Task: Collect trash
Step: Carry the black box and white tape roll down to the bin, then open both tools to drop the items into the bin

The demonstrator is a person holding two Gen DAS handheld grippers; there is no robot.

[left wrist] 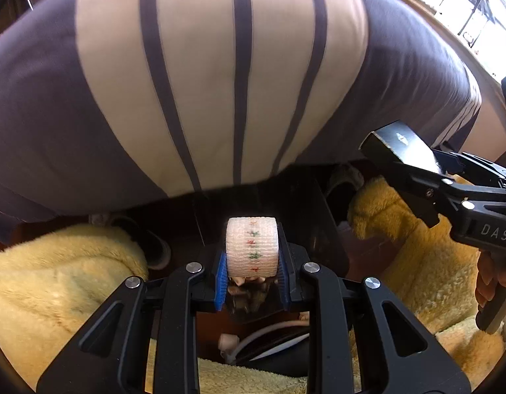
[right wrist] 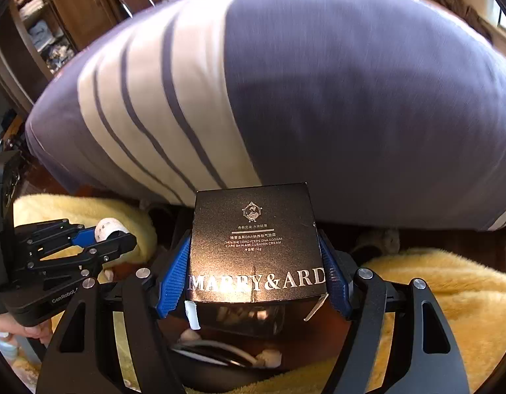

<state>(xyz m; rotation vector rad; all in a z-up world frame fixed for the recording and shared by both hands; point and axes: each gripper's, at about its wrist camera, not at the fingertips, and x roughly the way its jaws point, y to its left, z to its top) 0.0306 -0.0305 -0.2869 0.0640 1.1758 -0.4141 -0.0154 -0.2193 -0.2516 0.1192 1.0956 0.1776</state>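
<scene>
Gripping a small roll of white gauze tape (left wrist: pixel 252 246), your left claw (left wrist: pixel 252 271) has its blue-padded fingers (left wrist: pixel 221 280) pressed against both flat ends of the roll, so the printed band of red and green marks faces the camera. From the right wrist view the same roll (right wrist: pixel 109 227) shows as a white bump between the left claw's (right wrist: pixel 103 234) fingers, off to the left and lower than the box.

Your right claw (right wrist: pixel 256 275) is clenched on a black cosmetics box (right wrist: pixel 254 246), its blue pads (right wrist: pixel 172 282) squeezing the left and right sides. The top face carries a silver emblem, small lines of text and large lettering reading "MARRY&ARD". A white tab sticks out at the box's lower left corner. In the left wrist view the box (left wrist: pixel 401 151) sits at the right edge, held in the right claw (left wrist: pixel 427 170) and raised above the level of the roll.

Both items hang over a dark bin opening (left wrist: pixel 269 321) that lies below the claws, with pale scraps and a white curved strip inside. Yellow fleece (left wrist: pixel 56 295) covers your legs on either side of it. A bed with a purple and cream striped cover (left wrist: pixel 220 82) fills the upper part of both views, just beyond the claws. Dark slippers (left wrist: pixel 154 246) rest on the floor at the foot of the bed.
</scene>
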